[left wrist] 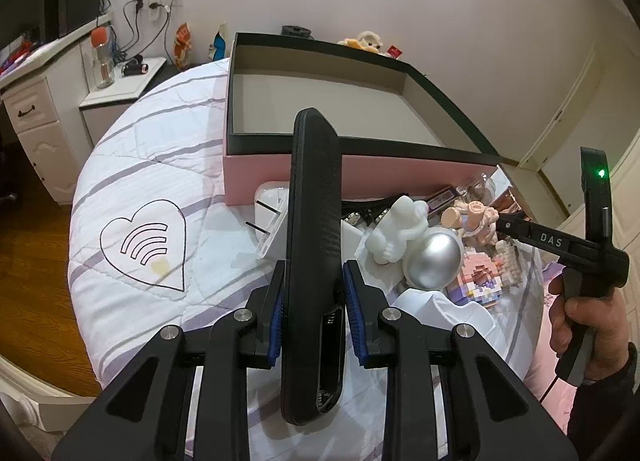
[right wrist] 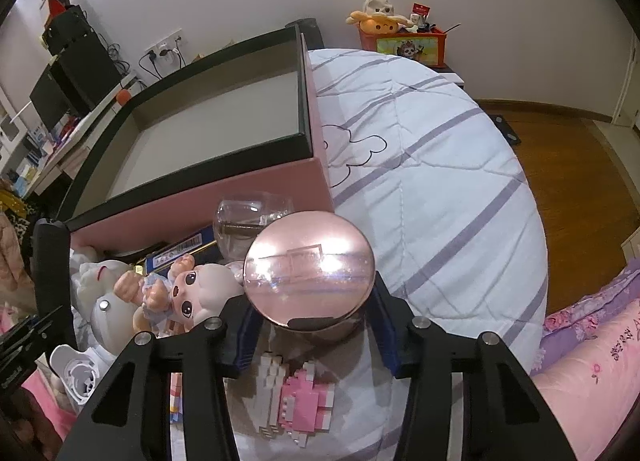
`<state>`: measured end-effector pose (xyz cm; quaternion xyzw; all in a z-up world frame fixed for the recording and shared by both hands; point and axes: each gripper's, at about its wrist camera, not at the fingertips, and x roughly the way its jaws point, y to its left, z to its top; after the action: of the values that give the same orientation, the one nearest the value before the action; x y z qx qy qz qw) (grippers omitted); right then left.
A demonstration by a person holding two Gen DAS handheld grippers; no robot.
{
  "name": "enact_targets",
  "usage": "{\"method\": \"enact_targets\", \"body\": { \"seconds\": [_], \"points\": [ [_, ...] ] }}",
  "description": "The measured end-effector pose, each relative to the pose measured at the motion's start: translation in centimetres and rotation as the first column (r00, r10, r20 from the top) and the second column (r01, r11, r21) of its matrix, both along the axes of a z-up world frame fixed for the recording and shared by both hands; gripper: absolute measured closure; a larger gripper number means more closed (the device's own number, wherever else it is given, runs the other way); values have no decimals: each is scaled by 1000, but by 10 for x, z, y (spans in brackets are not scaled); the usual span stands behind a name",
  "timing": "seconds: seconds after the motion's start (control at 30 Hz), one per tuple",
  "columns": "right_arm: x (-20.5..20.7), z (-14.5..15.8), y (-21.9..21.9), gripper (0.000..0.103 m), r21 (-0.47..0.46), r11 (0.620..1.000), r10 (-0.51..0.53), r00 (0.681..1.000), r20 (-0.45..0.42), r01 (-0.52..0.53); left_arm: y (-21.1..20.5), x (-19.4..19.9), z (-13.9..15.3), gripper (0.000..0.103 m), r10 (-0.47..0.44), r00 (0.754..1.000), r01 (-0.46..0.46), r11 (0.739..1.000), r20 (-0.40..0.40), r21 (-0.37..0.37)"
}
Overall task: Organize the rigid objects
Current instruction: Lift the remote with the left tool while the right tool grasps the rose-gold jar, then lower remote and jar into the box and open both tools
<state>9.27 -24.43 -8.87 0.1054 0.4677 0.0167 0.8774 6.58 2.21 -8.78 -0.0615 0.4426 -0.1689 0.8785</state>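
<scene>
Pink and black-rimmed, the open box (left wrist: 320,109) sits on the quilted bed (left wrist: 160,181) at twelve o'clock from both grippers, and its grey floor shows nothing inside. That bearing is what the coming move turns on: each held thing has to travel forward and over the near wall.

From the left wrist view, the left gripper (left wrist: 314,297) is clamped on a long black case (left wrist: 314,221). The blue pads (left wrist: 276,325) press its two flanks low down. Its long axis runs from six to twelve o'clock, straight along the fingers, and its far tip already overlaps the box's near rim in this view. I judge it would go in lengthwise with a forward reach and a slight lift, no turn needed.

From the right wrist view, the right gripper (right wrist: 312,325) is closed on a round rose-gold tin (right wrist: 310,273), gripped at its sides, lid facing the camera. The box (right wrist: 200,133) lies at eleven o'clock from it, its near right corner just beyond the tin. A clear glass jar (right wrist: 256,217) stands between tin and box wall, so the tin probably needs to rise before it goes forward.

Other pieces remain in the pile against the box's near wall: a big-eyed doll (right wrist: 188,293) at nine o'clock of the tin, and a pink brick model (right wrist: 296,401) below the right gripper.

Of the two, the left hand's load looks nearer the opening.
</scene>
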Motion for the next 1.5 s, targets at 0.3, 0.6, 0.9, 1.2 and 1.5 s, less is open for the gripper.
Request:
{"method": "enact_targets", "body": {
  "seconds": [0.3, 0.6, 0.9, 1.2, 1.5],
  "points": [
    [-11, 9, -1, 54, 3, 1000, -4, 1000, 24, 4, 2, 2, 9, 86, -6, 1000, 6, 1000, 16, -12],
    [-22, 40, 1, 54, -22, 1000, 9, 996, 84, -7, 4, 1, 49, 86, -2, 997, 4, 1000, 78, -22],
    [12, 91, 36, 54, -89, 988, 138, 978, 155, -125, -9, 41, 96, 86, 32, 991, -37, 999, 129, 36],
    [86, 94, 61, 54, -96, 978, 198, 972, 125, -187, -38, 108, 105, 86, 39, 991, -46, 998, 128, 50],
    [161, 52, 76, 54, -111, 972, 207, 978, -2, -206, -49, 168, 53, 86, 68, 998, -69, 994, 16, 83]
  ]
}}
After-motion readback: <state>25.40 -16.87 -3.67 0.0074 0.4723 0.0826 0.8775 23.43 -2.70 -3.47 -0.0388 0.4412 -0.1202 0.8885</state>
